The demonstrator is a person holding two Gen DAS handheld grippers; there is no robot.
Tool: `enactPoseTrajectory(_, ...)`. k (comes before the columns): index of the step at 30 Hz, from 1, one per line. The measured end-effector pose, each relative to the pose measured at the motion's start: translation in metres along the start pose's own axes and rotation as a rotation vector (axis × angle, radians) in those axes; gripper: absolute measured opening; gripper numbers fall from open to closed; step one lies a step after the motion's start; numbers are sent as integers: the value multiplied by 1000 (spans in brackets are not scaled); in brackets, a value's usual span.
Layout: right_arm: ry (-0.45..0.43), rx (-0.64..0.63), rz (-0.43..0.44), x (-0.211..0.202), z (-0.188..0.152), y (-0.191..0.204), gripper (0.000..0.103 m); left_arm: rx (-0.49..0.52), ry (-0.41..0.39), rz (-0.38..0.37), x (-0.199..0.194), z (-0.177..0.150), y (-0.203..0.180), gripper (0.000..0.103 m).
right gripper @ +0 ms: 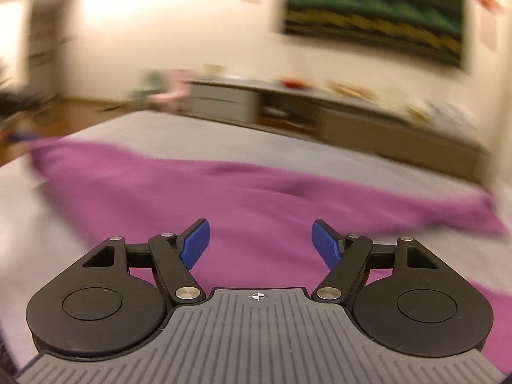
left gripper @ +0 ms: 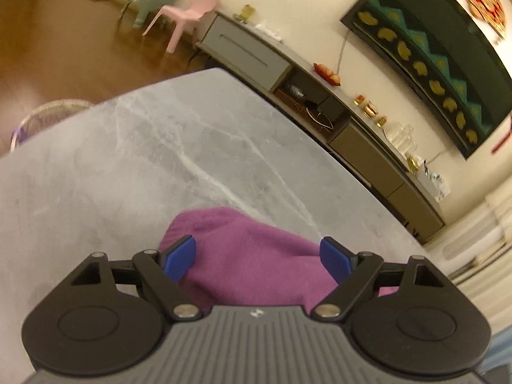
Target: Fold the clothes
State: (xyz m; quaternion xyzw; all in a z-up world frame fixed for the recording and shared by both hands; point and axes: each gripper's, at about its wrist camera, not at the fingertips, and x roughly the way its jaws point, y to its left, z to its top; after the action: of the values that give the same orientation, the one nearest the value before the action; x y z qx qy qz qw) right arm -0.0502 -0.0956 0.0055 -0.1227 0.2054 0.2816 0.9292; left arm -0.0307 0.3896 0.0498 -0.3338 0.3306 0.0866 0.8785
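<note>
Grey marble table (left gripper: 134, 160) filled most of both views, with a long low sideboard (left gripper: 368, 134) against the wall beyond its far edge and a pink chair (left gripper: 185, 16) on the wooden floor past that. On the table lay a purple garment (right gripper: 224, 192), spread wide across the surface in the blurred right wrist view. The right gripper (right gripper: 260, 243) hung above the garment's near part, its blue pads spread wide with nothing between them. The left gripper (left gripper: 257, 257) was over a bunched end of the garment (left gripper: 249, 256), jaws wide apart, the cloth lying between and below the pads.
</note>
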Motion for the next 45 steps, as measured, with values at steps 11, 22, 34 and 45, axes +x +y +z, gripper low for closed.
enactPoseTrajectory(11,132,-344,174,122,43,181,31,4,-4,-55,-1,3,5,87)
enactPoseTrajectory(22,166,-312,195,11,13,120,0,87,30,-105,-4,7,-9,87)
enactPoseTrajectory(34,240,-190,170,-2,-21,89,4,354,273,36,100,-36,-70,65)
enactPoseTrajectory(45,247,-34,171,4,-33,49,40,572,-46,-42,31,-31,-110,14)
